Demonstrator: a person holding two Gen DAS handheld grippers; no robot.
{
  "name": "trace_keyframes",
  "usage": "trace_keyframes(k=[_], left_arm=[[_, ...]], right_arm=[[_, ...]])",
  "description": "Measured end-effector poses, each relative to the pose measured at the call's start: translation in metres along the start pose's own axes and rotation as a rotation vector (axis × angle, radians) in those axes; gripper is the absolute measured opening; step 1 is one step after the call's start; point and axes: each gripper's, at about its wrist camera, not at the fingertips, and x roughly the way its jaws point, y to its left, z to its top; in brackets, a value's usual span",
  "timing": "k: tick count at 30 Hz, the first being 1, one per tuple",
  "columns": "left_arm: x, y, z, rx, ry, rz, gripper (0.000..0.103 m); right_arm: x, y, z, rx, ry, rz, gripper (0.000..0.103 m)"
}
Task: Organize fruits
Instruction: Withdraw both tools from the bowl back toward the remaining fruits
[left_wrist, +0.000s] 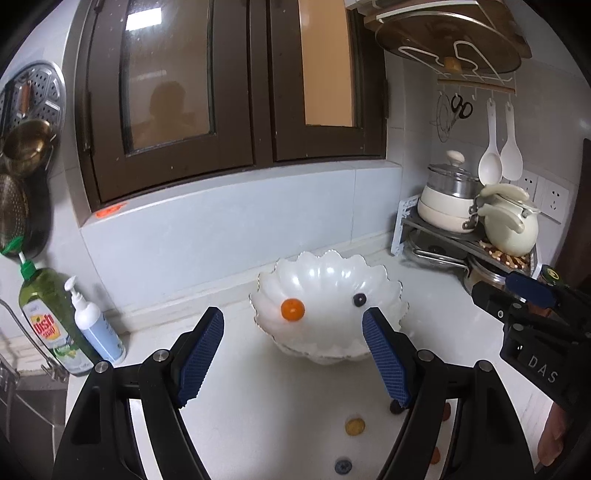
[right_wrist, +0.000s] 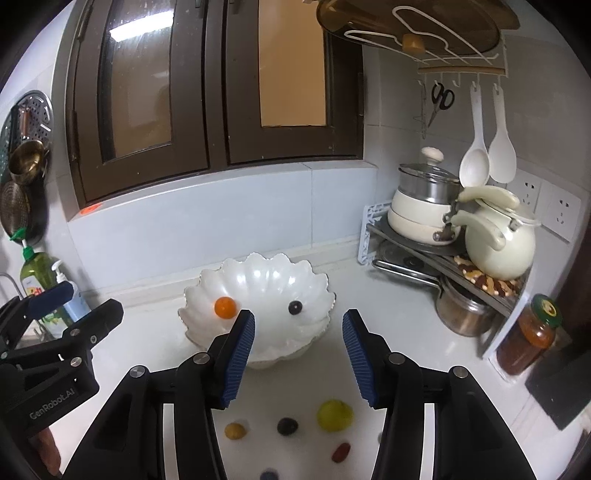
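White scalloped bowl (right_wrist: 258, 291) with pearly sheen on white worktop (right_wrist: 388, 332). In it: one orange fruit (right_wrist: 225, 307), one dark blue-black berry (right_wrist: 294, 307). Near side of worktop: yellow-green fruit (right_wrist: 334, 415), small yellow one (right_wrist: 235, 431), dark blue one (right_wrist: 287, 426), red one (right_wrist: 340, 452). Left tool (left_wrist: 293, 354) and right tool (right_wrist: 298, 360): black frames, blue ribbed pads. Far left: green dish-soap bottle (left_wrist: 51, 321), white-and-pale-blue pump bottle (left_wrist: 96, 328). Right: cream kettle (right_wrist: 498, 243), orange-red jar with green lid (right_wrist: 528, 339). Dark brown window frame (right_wrist: 218, 92).
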Motion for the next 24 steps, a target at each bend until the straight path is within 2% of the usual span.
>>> trace_keyframes(k=[13, 24], left_arm=[[-0.014, -0.006, -0.034, 0.019, 0.018, 0.016, 0.077], [-0.014, -0.016, -0.058, 0.038, 0.058, -0.030, 0.077]], right_arm=[[-0.017, -0.001, -0.042, 0.009, 0.046, -0.020, 0.051], [-0.017, -0.014, -0.070, 0.076, 0.110, -0.032, 0.051]])
